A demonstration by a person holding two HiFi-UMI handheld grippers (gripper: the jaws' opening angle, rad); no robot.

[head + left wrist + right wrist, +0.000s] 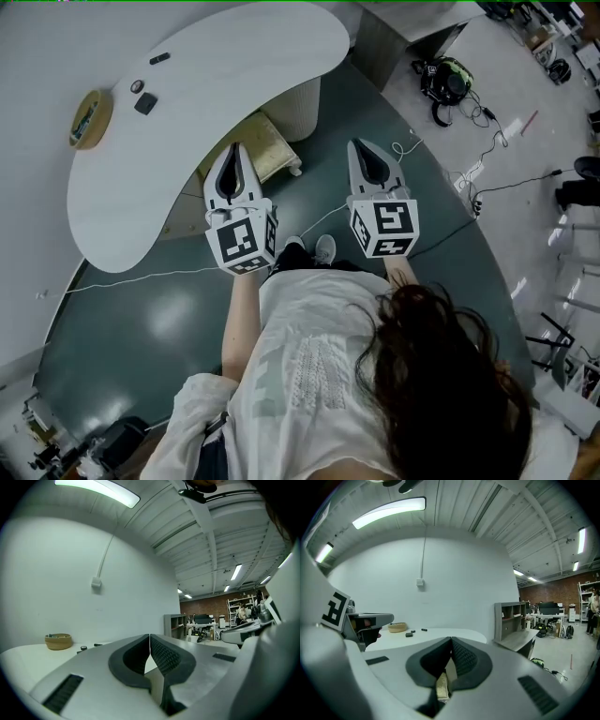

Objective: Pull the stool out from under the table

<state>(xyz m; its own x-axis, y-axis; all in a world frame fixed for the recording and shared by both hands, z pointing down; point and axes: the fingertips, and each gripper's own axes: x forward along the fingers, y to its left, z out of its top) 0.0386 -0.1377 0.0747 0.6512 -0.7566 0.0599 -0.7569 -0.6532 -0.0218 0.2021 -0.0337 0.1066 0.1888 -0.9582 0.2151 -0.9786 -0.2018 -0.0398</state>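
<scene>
Head view: the stool, with a yellowish cushion and pale legs, sits upper centre of the frame, its far part tucked under the edge of the curved white table and its near part out over the dark floor. The left gripper is held with its tips just in front of the stool's near-left edge; we cannot tell whether they touch. The right gripper is to the right of the stool, clear of it. In the gripper views both claws are clenched, the pads meeting at the tips with nothing grasped. In the right gripper view a yellowish sliver shows through the gap below the tips. A woven basket sits on the table at upper left.
</scene>
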